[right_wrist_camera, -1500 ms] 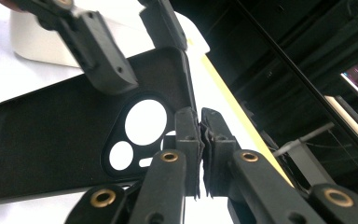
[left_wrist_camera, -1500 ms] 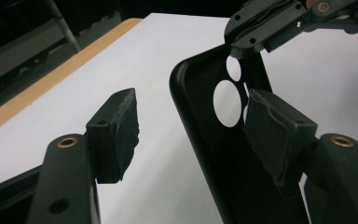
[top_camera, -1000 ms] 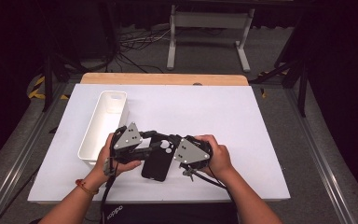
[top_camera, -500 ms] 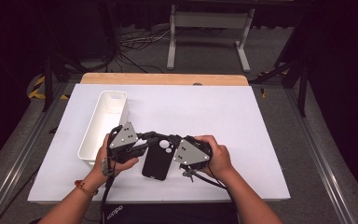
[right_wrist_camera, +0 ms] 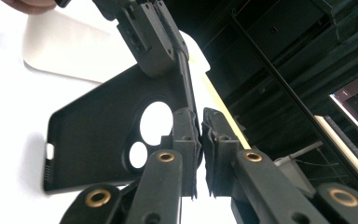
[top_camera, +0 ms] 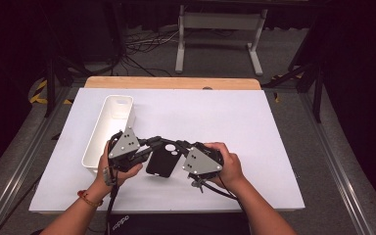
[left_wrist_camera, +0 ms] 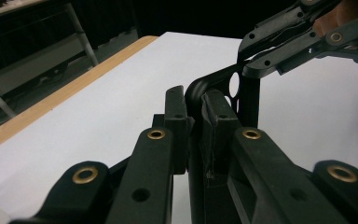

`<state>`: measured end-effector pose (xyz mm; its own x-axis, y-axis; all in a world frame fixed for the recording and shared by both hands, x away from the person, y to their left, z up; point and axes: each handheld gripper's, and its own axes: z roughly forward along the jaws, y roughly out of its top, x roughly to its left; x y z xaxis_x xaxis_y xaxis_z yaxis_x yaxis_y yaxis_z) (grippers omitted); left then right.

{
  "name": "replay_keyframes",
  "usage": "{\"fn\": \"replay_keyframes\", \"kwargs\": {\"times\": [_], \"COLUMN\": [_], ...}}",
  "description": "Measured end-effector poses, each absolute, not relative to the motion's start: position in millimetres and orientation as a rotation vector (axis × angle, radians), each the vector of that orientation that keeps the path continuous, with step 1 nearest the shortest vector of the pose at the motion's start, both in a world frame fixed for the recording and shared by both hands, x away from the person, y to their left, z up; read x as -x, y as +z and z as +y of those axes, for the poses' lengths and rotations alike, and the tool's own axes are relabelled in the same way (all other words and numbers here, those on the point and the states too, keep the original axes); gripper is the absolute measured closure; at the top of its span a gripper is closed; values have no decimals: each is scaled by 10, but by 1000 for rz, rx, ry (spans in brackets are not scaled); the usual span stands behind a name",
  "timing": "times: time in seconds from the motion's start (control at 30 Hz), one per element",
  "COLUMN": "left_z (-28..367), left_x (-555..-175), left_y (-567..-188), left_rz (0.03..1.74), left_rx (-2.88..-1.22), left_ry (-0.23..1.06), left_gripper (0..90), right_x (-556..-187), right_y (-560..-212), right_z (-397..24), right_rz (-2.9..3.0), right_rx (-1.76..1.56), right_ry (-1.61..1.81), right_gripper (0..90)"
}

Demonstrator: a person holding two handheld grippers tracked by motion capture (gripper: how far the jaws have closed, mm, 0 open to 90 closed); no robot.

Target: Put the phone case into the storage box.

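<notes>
Black soft plastic phone case (top_camera: pixel 162 160) with a round camera cutout and a smaller hole beside it hangs between your two tools, near the front edge of the white table top (top_camera: pixel 254 147). It looks matte and thin-walled, its hollow side showing in the right gripper view (right_wrist_camera: pixel 98 140), with a small slot along one rim. Your left gripper (left_wrist_camera: pixel 195 116) has just been closing and now pinches the case's top edge near the corner. Your right gripper (right_wrist_camera: pixel 200 135) is clenched on the same edge by the cutout; in the high view (top_camera: pixel 178 155) it sits at the case's right side. Just to the left of your left hand (top_camera: pixel 111 169) stands a long white plastic bin (top_camera: pixel 108 128), close to the case but not touching it. Beyond the white sheet runs a wooden table edge (top_camera: pixel 171 82).
</notes>
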<state>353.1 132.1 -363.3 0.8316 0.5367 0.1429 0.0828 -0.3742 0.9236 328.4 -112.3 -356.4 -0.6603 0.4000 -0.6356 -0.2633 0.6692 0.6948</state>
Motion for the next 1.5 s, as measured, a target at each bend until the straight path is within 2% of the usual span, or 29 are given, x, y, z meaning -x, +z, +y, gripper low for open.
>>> {"fn": "replay_keyframes", "kwargs": {"times": [0.1,0.37,0.57,0.63,0.67,0.9,1.0,1.17,1.5], "left_z": [1334,1385,1430,1437,1447,1499,1519,1538,1549], "left_x": [-3519,-3511,-3511,-3511,-3516,-3521,-3518,-3524,-3511], "left_y": [-3619,-3582,-3557,-3554,-3551,-3522,-3508,-3500,-3477], "left_rz": [460,455,462,468,468,481,490,492,493], "left_rx": [-1898,-1881,-1859,-1856,-1852,-1836,-1818,-1814,-1797], "left_ry": [523,536,545,538,542,536,547,544,533], "left_gripper": [827,827,827,828,828,827,827,827,827], "right_x": [-3283,-3307,-3320,-3334,-3334,-3387,-3438,-3491,-3483], "right_y": [-3540,-3481,-3480,-3474,-3474,-3476,-3503,-3559,-3667], "right_z": [-1136,-1189,-1200,-1211,-1211,-1228,-1245,-1282,-1464], "right_rz": [2049,2029,2031,2030,2030,2005,2013,2032,2022], "right_rx": [-119,-208,-237,-247,-247,-324,-366,-429,-487], "right_ry": [1052,1153,1167,1173,1173,1210,1218,1217,1184], "right_gripper": [824,661,599,533,533,303,233,181,158]}}
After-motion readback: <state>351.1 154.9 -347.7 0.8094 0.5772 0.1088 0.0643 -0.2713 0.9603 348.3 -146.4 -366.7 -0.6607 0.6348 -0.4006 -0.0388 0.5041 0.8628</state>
